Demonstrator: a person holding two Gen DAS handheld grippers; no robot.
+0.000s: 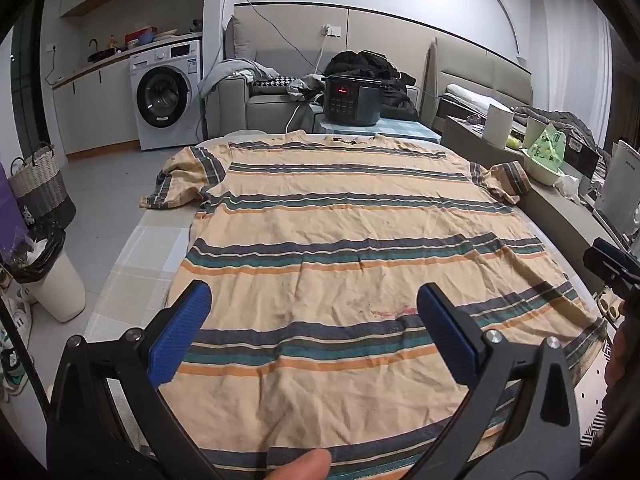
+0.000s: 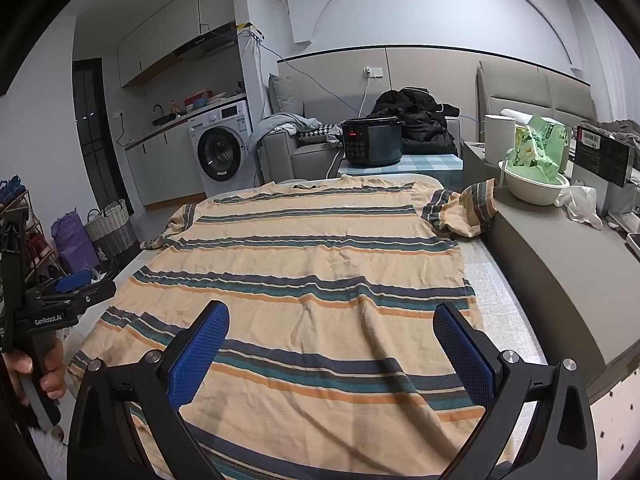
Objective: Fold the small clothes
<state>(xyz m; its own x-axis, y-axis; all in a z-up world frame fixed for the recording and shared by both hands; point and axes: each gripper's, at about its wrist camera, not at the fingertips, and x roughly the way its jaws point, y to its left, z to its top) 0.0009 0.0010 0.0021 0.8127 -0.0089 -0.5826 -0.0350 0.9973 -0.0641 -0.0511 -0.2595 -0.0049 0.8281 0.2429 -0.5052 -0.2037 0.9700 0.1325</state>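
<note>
A beige T-shirt with dark, teal and orange stripes (image 1: 340, 232) lies spread flat on the table, collar at the far end, hem near me; it also shows in the right wrist view (image 2: 312, 272). My left gripper (image 1: 314, 300) is open and empty, hovering above the hem area. My right gripper (image 2: 330, 322) is open and empty above the lower right part of the shirt. The right sleeve (image 2: 464, 212) drapes onto the grey counter. The left sleeve (image 1: 180, 184) lies crumpled at the far left. Each gripper shows at the edge of the other's view, the left one (image 2: 60, 300) and the right one (image 1: 612, 268).
A dark rice cooker (image 1: 352, 100) stands beyond the collar. A grey counter (image 2: 560, 264) on the right holds a white bowl with a green bag (image 2: 536, 176). A white bin (image 1: 60, 280) and a woven basket (image 1: 40, 184) stand on the floor at left.
</note>
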